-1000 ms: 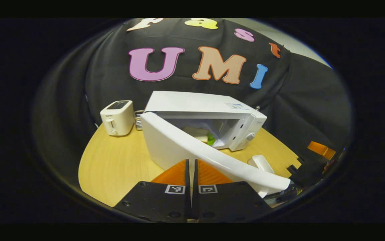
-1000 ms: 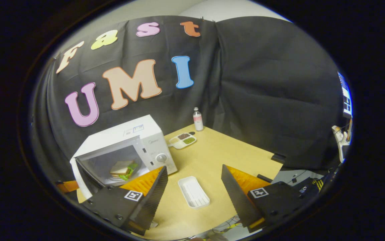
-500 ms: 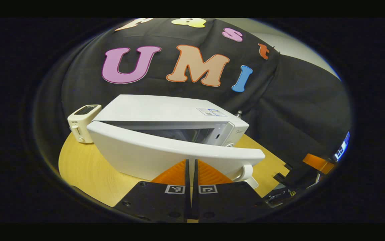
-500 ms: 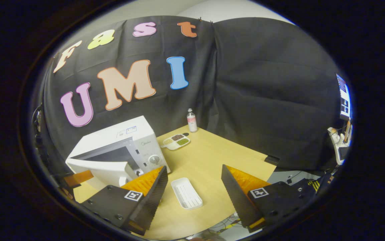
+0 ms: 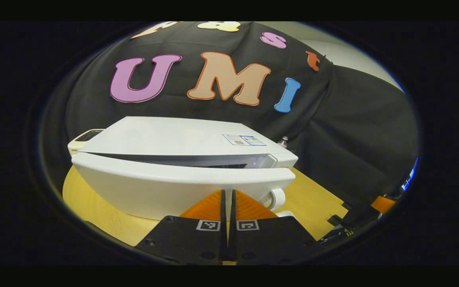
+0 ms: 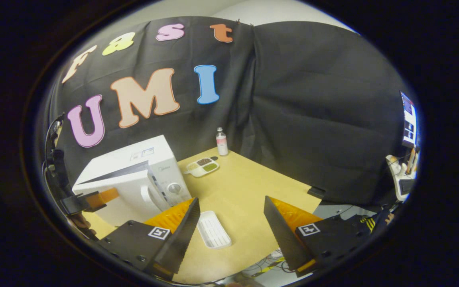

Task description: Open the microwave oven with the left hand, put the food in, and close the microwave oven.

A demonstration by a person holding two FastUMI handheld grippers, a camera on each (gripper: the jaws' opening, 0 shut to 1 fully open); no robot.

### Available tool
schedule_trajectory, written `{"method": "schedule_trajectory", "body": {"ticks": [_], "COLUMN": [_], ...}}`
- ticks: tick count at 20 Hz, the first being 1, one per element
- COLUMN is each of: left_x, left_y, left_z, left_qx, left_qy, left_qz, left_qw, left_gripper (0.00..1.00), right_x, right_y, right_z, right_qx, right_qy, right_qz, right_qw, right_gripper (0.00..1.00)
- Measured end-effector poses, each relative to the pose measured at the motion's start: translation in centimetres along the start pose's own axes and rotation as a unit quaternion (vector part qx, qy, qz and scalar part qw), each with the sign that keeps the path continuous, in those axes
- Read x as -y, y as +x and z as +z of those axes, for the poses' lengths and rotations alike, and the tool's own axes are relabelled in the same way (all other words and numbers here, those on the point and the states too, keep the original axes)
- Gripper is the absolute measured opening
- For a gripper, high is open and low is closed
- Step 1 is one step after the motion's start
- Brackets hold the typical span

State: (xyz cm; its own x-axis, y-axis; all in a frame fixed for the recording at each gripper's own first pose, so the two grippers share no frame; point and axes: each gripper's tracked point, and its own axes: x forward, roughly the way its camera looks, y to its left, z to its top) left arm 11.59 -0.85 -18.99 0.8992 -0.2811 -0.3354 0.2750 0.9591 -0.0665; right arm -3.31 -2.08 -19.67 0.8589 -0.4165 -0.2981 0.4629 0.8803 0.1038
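1. In the left gripper view, the left gripper (image 5: 227, 207) is seen with its fingers pressed together, nothing held between them, their tips set against the front of the microwave door (image 5: 181, 187).
2. Just ahead of those tips the door stands nearly shut; a narrow dark gap is left between its top edge and the microwave oven (image 5: 173, 137). The food cannot be seen; it is judged to be inside.
3. A slip is judged possible: with closed tips pushing on a smooth panel, the door could be left unlatched, or the oven shoved back across the table (image 5: 93, 207).
4. In the right gripper view, the right gripper (image 6: 231, 223) is held with its fingers wide apart and empty.
5. Below and between its fingers a white tray (image 6: 213, 230) lies on the table; ahead to the left the oven is found, the left gripper touching its door.
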Motion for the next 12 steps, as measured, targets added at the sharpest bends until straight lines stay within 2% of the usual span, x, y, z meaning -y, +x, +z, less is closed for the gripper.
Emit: {"method": "schedule_trajectory", "body": {"ticks": [5, 6, 7, 10, 11, 12], "left_x": [0.4, 0.5, 0.5, 0.4, 0.3, 0.3], "left_y": [1.4, 1.6, 1.8, 2.2, 2.3, 2.5], "left_z": [0.3, 0.3, 0.3, 0.7, 0.7, 0.8], "left_qx": [0.005, 0.004, 0.004, 0.007, 0.007, 0.008], "left_qy": [-0.011, -0.018, -0.023, -0.028, -0.029, -0.030], "left_qz": [0.013, 0.016, 0.019, 0.029, 0.032, 0.033], "left_qw": [1.000, 1.000, 1.000, 0.999, 0.999, 0.999], "left_gripper": [0.00, 0.00, 0.01, 0.00, 0.00, 0.00], "right_x": [0.4, 0.4, 0.3, 0.4, 0.5, 0.7], "right_y": [0.1, 0.2, 0.3, 0.7, 0.8, 0.9], "right_z": [0.6, 0.6, 0.7, 0.5, 0.5, 0.4], "right_qx": [-0.002, -0.003, -0.004, -0.008, -0.010, -0.012], "right_qy": [-0.012, -0.013, -0.012, -0.015, -0.017, -0.018], "right_qz": [0.001, 0.001, 0.002, 0.003, 0.002, 0.001], "right_qw": [1.000, 1.000, 1.000, 1.000, 1.000, 1.000], "right_gripper": [0.92, 1.00, 0.92, 0.92, 1.00, 0.92]}}
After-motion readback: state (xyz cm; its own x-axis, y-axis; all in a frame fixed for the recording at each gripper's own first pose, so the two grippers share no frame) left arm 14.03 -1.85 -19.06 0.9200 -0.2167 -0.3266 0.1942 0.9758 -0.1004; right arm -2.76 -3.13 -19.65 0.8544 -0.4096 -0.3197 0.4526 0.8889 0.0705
